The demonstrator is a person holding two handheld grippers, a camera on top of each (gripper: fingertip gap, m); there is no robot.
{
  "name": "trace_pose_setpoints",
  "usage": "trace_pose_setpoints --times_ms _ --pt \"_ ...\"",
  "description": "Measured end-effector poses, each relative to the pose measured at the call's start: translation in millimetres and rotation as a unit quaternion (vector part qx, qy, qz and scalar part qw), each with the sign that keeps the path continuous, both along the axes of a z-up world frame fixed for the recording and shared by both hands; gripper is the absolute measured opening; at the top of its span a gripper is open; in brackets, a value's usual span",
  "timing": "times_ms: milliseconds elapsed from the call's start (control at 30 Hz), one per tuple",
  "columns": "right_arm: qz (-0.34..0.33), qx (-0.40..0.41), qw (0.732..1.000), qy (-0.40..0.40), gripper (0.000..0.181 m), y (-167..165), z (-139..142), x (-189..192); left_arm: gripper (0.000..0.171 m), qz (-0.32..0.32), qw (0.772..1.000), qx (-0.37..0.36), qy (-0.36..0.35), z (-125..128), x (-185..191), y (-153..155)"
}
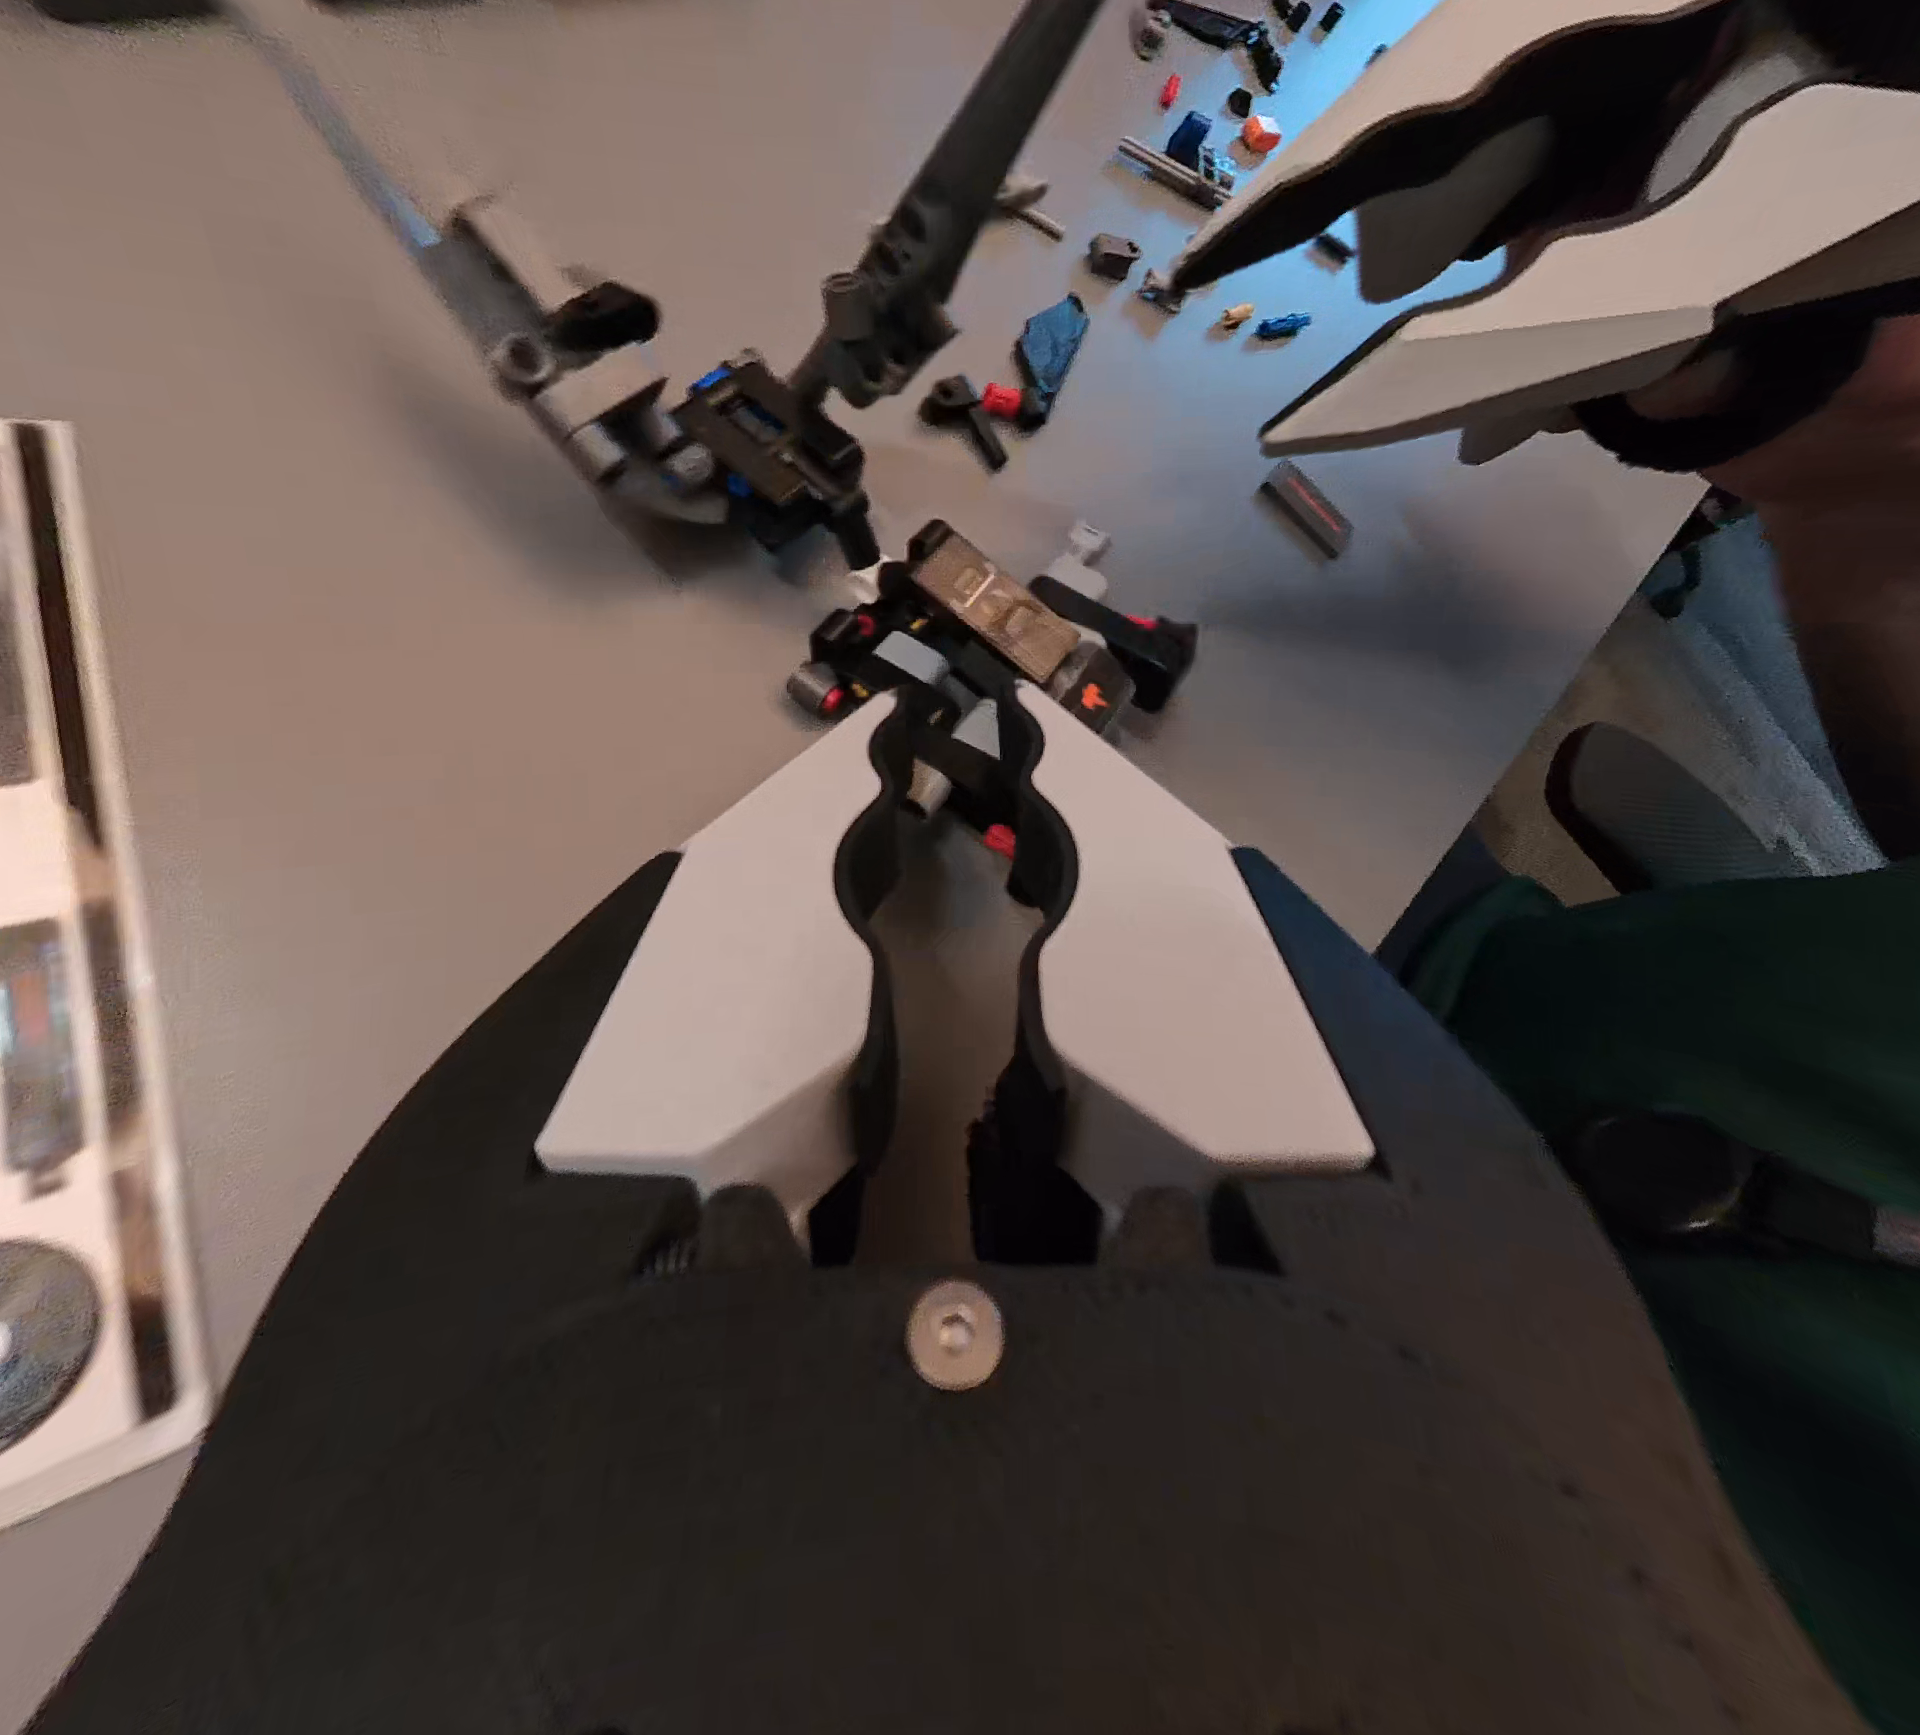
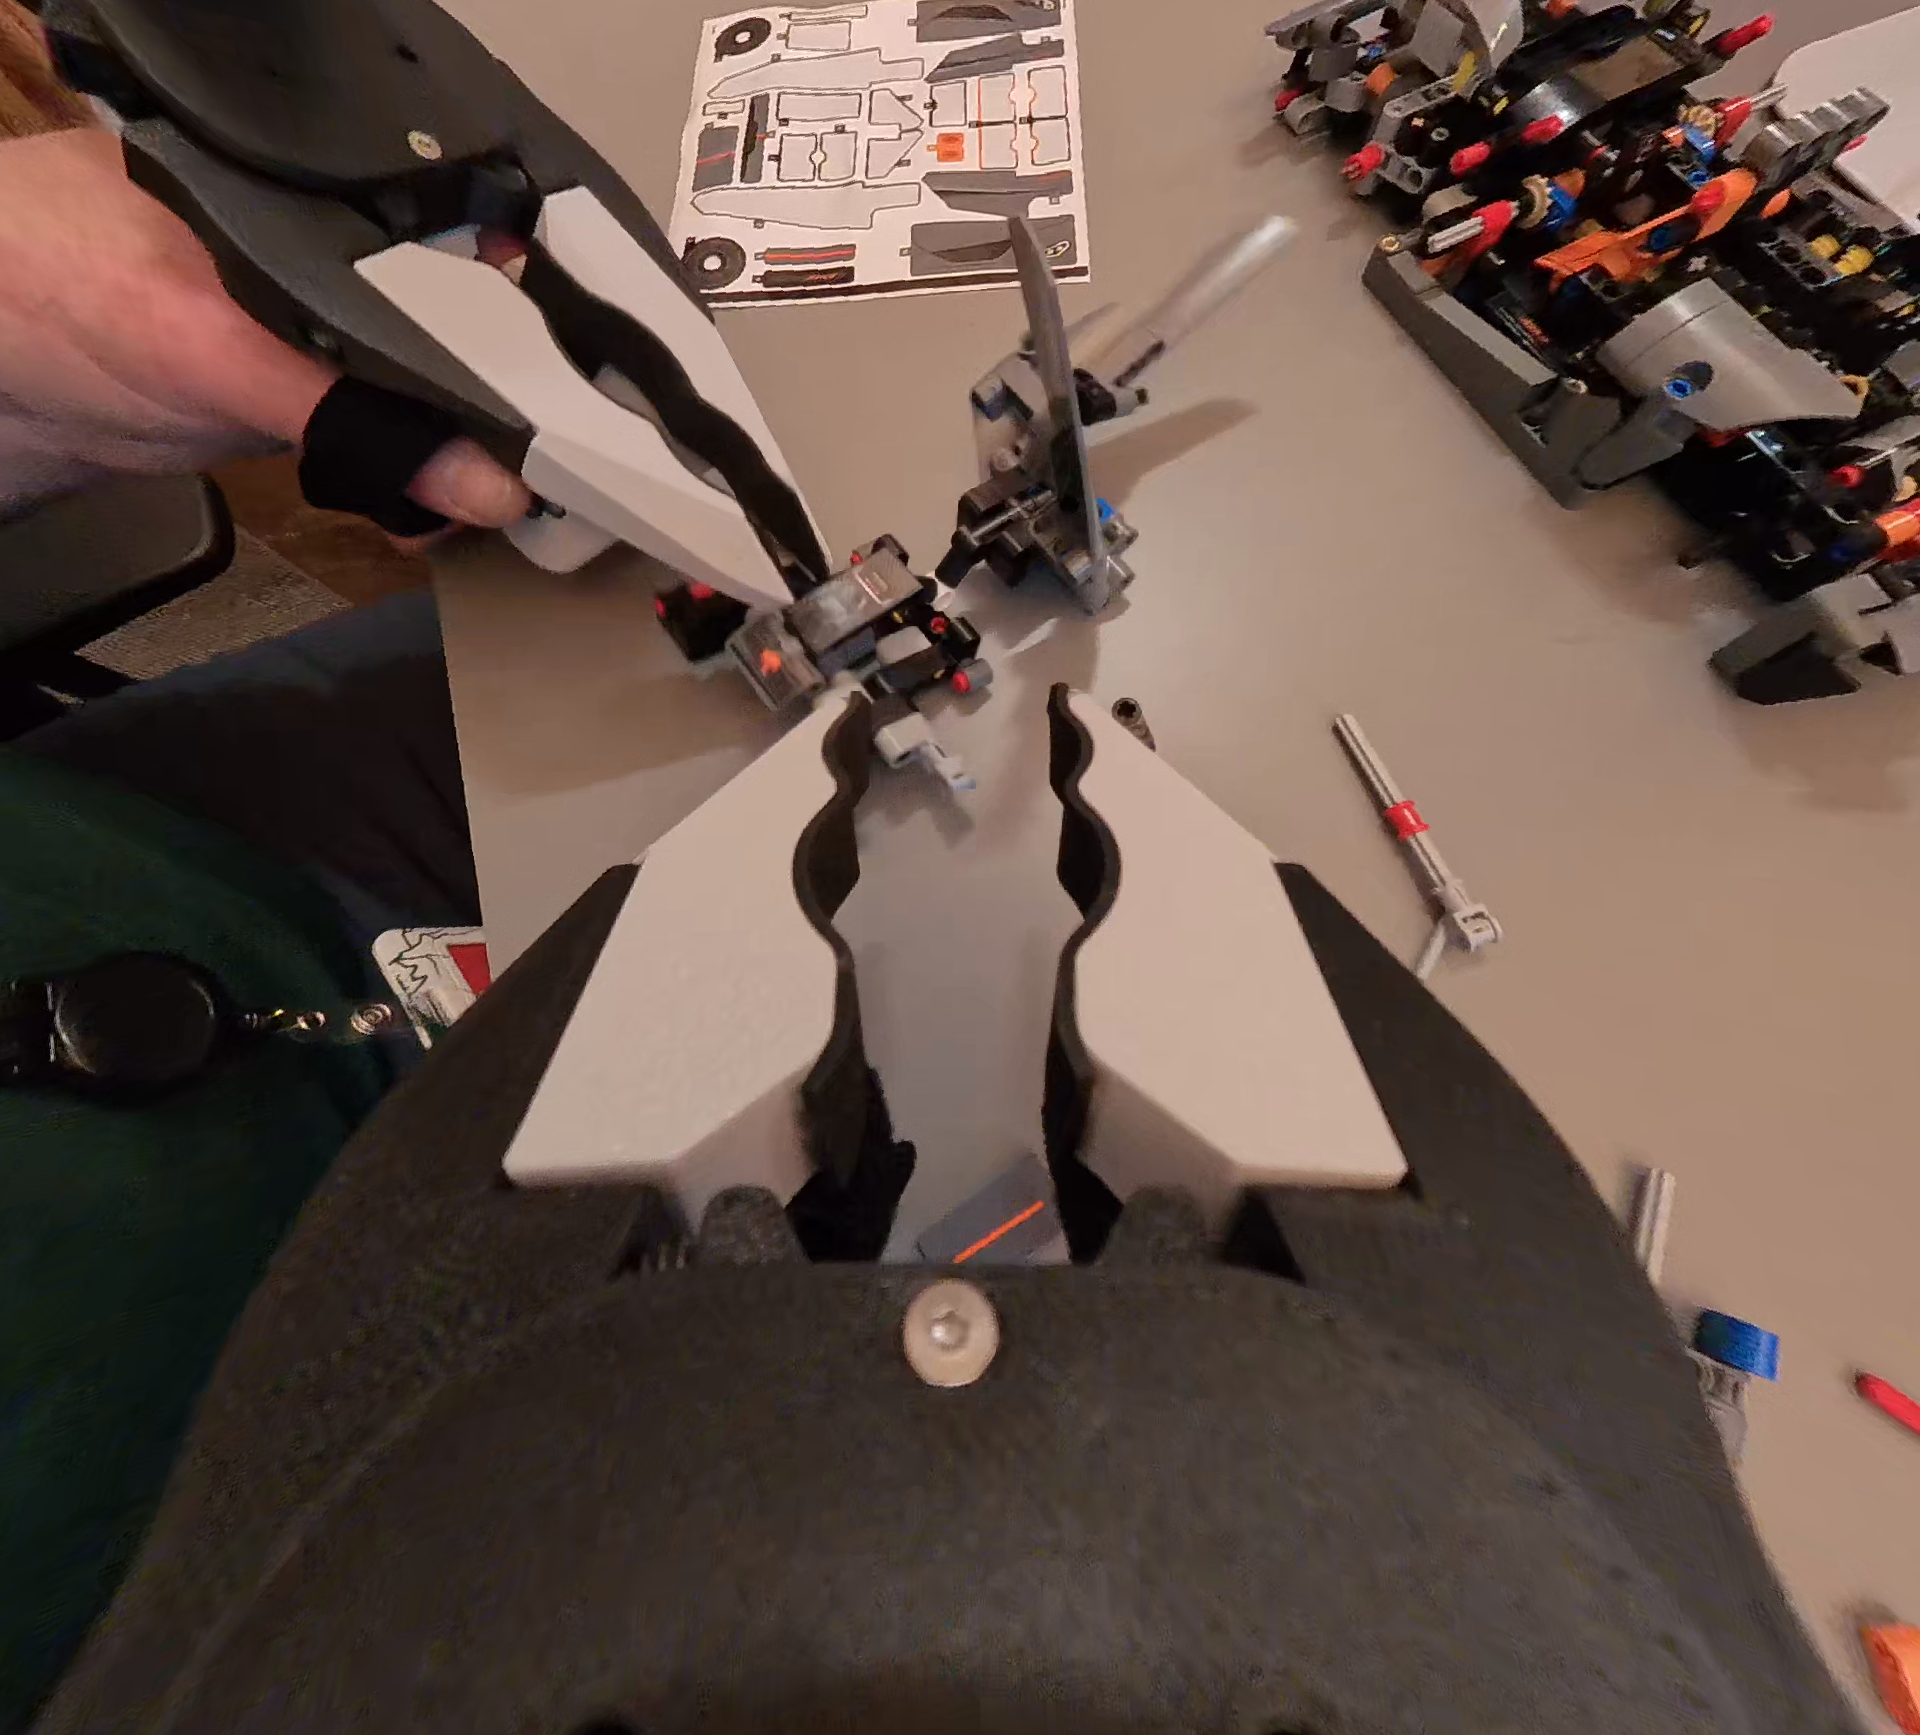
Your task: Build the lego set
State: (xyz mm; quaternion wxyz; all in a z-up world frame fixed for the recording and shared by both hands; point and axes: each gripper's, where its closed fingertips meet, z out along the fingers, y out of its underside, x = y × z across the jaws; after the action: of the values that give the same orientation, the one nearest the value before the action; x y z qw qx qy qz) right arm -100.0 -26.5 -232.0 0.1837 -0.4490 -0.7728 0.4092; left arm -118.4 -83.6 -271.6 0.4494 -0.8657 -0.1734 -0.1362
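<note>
L gripper (image 1: 951, 729) clamps small black sub-assembly (image 2: 862, 625); R gripper (image 2: 951, 719) empty, jaws apart, sub-assy just beyond its tips

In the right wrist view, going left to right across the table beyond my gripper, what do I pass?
Left gripper shut on the small black sub-assembly → upright grey fin piece → grey axle with red bush → large car chassis.
</note>
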Motion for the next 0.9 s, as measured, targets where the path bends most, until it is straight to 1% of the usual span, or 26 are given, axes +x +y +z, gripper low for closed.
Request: trace_pose_setpoints --times_ms 133,200,267,300,400,467,533,600,633,733,800,900 --pt "-0.006 -0.009 1.000 0.000 0.033 3 2 -1 0.015 -0.037 0.999 0.015 -0.011 5 27 17" --pt "-0.008 -0.012 1.000 0.001 0.033 4 3 0 0.018 -0.046 0.999 0.021 -0.007 8 33 16" --pt "-0.005 -0.013 1.000 -0.001 0.033 2 3 3 0.019 -0.052 0.998 0.027 0.010 18 29 8" --pt "-0.001 -0.013 1.000 -0.002 0.034 0 2 5 0.018 -0.049 0.998 0.042 0.028 28 23 3" --pt "0.008 -0.005 1.000 -0.002 0.034 -7 -3 8 0.018 0.000 0.994 0.053 0.090 52 -16 -20" --pt "0.027 -0.007 1.000 0.006 0.036 -18 -2 8 0.022 0.044 0.989 0.053 0.128 61 -48 -36" --pt "0.047 -0.006 0.999 0.012 0.036 -31 0 7 0.028 0.065 0.987 0.036 0.140 58 -73 -49" --pt "0.062 0.006 0.998 0.014 0.035 -43 -1 5 0.028 0.080 0.984 0.031 0.156 56 -94 -53" --pt "0.069 0.012 0.997 0.014 0.034 -49 -1 4 0.029 0.079 0.985 0.023 0.153 50 -102 -54" --pt "0.086 0.015 0.996 0.018 0.030 -65 0 2 0.029 0.052 0.993 0.011 0.101 30 -103 -47" --pt "0.091 0.015 0.995 0.029 0.026 -75 3 -1 0.022 0.046 0.995 0.019 0.086 26 -102 -43" --pt "0.096 0.025 0.995 0.032 0.027 -83 6 -7 0.010 0.037 0.996 0.013 0.074 19 -93 -41"
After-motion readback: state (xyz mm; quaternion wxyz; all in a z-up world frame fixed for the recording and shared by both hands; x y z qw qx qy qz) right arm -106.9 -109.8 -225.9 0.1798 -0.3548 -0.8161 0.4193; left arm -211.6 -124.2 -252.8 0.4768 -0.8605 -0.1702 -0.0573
